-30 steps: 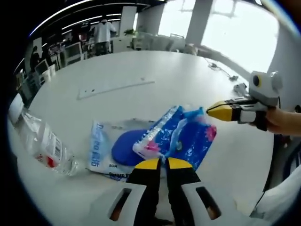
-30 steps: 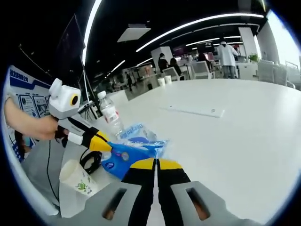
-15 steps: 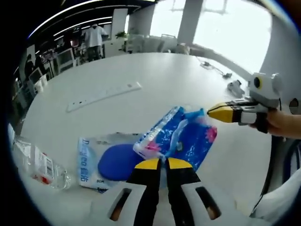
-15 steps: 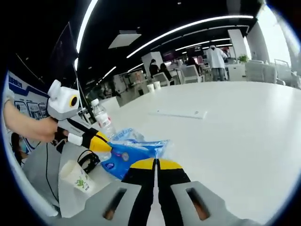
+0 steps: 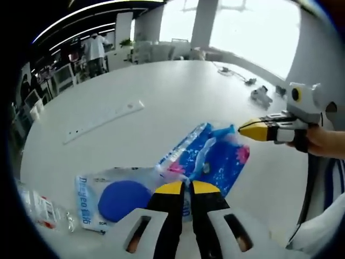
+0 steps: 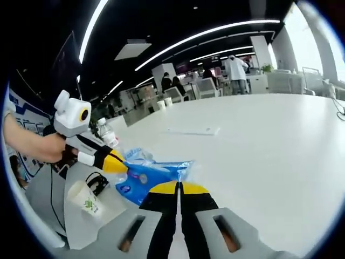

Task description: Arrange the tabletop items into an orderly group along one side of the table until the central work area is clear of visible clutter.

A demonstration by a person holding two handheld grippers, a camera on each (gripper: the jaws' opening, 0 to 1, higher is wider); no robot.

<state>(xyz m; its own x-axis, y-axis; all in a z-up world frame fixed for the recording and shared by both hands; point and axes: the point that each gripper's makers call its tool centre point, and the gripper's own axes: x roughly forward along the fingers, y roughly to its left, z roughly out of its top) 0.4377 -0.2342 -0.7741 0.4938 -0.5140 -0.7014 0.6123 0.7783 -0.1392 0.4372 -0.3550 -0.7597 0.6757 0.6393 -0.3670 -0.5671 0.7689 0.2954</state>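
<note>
— What sort of room is this?

— A large open office. The ceiling is dark, with long light strips running across it.

— Any daylight?

— Yes, tall bright windows stand behind a pale column in the left gripper view.

— And furniture?

— A wide round white table takes the foreground. Beyond it are white chairs and desks, with people standing among them.

— The walls?

— A poster board with blue print stands at the left of the right gripper view.
</note>
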